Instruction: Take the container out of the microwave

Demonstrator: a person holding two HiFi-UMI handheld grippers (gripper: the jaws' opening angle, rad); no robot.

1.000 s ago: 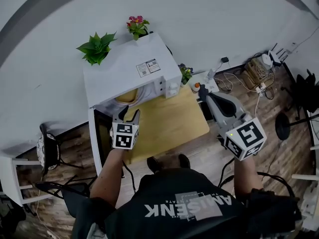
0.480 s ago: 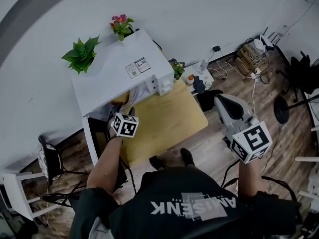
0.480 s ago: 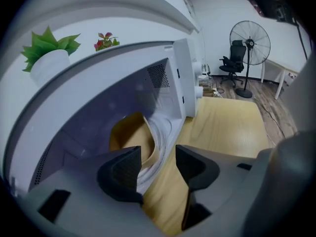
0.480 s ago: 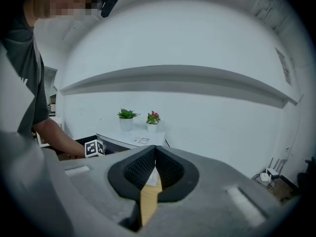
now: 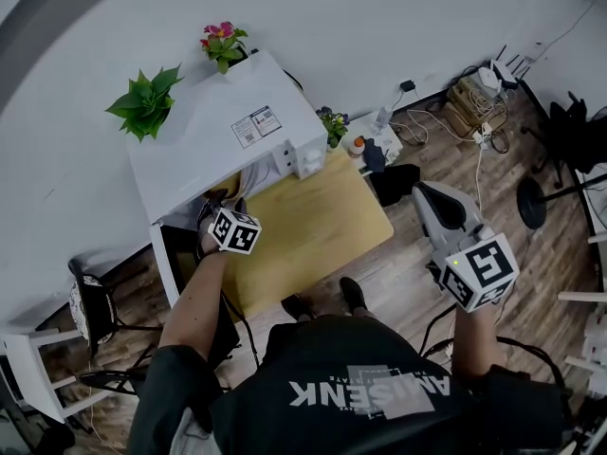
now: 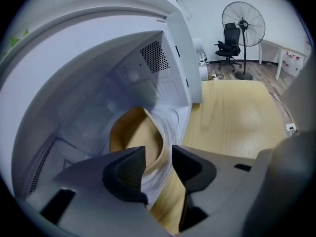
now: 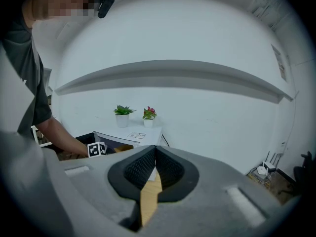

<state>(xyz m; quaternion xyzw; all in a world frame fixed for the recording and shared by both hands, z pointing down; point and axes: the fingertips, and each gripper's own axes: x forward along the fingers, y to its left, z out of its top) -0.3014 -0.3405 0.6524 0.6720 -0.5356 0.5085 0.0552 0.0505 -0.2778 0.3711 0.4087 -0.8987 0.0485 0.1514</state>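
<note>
As a person [image 5: 360, 387] in a dark shirt stands at the near edge of a wooden surface [image 5: 313, 226], the right gripper [image 5: 422, 193] hangs at the lower right of the head view, out over the floor just off the surface's right edge. Its fingers [image 7: 168, 167] are pressed together with nothing between them. Left of centre, the left gripper [image 5: 212, 205] reaches down into the open mouth of a white microwave [image 5: 218, 131]. Its fingers [image 6: 123, 172], which have just been narrowing, stand apart either side of the rim of a tan container [image 6: 136, 135]. A gap shows beside the rim, so no grip is made. The container sits inside the microwave's cavity. On the microwave's top, toward the upper left, stand a green plant [image 5: 144, 102] and a flowering plant [image 5: 220, 44] against the white wall.
</note>
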